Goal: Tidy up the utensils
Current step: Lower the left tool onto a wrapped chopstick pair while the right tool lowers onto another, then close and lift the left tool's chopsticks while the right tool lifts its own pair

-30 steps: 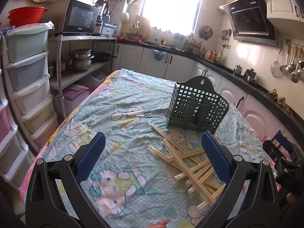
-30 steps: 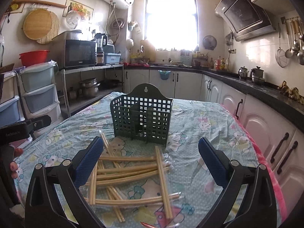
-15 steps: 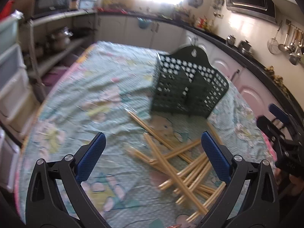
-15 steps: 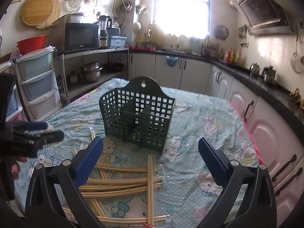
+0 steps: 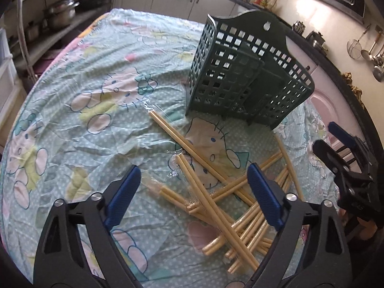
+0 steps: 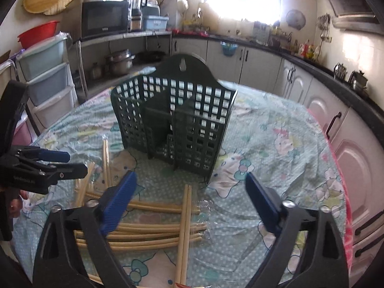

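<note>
— Kitchen cabinets (image 6: 259, 64) run along the far wall, and the counter (image 5: 91, 76) carries a cloth printed with cartoon cats. What stands on it?

— One dark green utensil holder (image 6: 177, 122) made of plastic grid, upright, with dividers inside. In the right wrist view it is at 12 o'clock from the right claw (image 6: 189, 199).

— And the utensils?

— Bamboo chopsticks (image 5: 216, 192), many in clear wrappers, lie crossed in a loose pile on the cloth, near the holder's front side. In the left wrist view the pile spreads from the centre toward 4 o'clock.

— How are the claws?

— The left claw (image 5: 194, 194) is wide apart and holds nothing; some chopsticks lie under the gap between its blue pads (image 5: 122, 194). The right claw is also spread wide and holds nothing, with a pair of chopsticks below its gap. Each claw is seen in the other camera, at 3 o'clock and at 9 o'clock.
</note>
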Motion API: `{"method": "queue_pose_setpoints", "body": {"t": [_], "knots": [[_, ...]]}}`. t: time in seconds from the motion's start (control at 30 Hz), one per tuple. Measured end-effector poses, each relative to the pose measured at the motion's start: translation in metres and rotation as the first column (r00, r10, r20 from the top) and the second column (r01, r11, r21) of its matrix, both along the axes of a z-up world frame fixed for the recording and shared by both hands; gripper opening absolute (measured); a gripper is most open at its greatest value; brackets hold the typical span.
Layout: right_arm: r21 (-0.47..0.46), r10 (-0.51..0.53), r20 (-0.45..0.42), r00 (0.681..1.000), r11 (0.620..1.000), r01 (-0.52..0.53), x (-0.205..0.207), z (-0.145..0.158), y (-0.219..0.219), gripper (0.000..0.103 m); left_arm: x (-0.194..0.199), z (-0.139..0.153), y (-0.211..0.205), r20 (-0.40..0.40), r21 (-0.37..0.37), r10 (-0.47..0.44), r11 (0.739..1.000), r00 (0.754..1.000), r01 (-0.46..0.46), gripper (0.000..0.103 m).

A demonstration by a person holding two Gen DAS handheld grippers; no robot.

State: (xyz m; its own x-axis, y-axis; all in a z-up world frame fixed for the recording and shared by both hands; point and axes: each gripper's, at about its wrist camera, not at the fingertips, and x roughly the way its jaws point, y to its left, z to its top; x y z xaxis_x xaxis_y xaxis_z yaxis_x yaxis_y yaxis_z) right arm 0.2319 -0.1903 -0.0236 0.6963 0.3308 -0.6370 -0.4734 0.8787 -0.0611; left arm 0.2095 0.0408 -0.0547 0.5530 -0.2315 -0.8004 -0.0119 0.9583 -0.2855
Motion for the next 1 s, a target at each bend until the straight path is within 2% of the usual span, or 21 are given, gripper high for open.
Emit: {"method": "queue_pose_setpoints", "body": {"t": [0.07,0.2,0.47,0.6,0.67,0.73,0.93,1.0], "knots": [[-0.001,-0.005,-0.053,0.999,1.000,0.005,0.011,-0.007,0.000,0.083,0.007,-0.002,-0.001,-0.021,-0.004,-0.009,1.000,1.000,0.009,0.073],[-0.030,-0.002,-0.150,0.989,1.000,-0.002,0.029,-0.023,0.005,0.074,0.020,-0.007,-0.004,-0.074,-0.022,-0.044,0.999,0.996,0.042,0.068],[-0.033,0.006,-0.292,0.956,0.999,-0.016,0.053,-0.048,0.012,0.052,0.029,-0.017,-0.008,-0.140,-0.042,-0.081,0.996,0.987,0.076,0.058],[-0.029,0.014,-0.320,0.947,0.999,-0.024,0.059,-0.053,0.015,0.040,0.034,-0.025,-0.005,-0.174,-0.065,-0.074,0.996,0.982,0.063,0.050],[-0.026,0.011,-0.331,0.944,0.999,-0.021,0.062,-0.055,0.016,0.032,0.035,-0.027,-0.004,-0.180,-0.068,-0.071,0.996,0.981,0.060,0.044],[-0.024,0.010,-0.339,0.941,1.000,-0.019,0.064,-0.056,0.016,0.018,0.038,-0.028,-0.003,-0.188,-0.069,-0.068,0.996,0.980,0.056,0.039],[0.000,0.009,-0.342,0.940,1.000,-0.010,0.066,-0.050,0.011,0.010,0.040,-0.028,0.004,-0.199,-0.068,-0.061,0.997,0.978,0.048,0.016],[0.004,0.016,-0.333,0.943,1.000,-0.016,0.064,-0.045,0.008,0.009,0.040,-0.027,0.007,-0.195,-0.081,-0.060,0.996,0.979,0.045,0.013]]}}
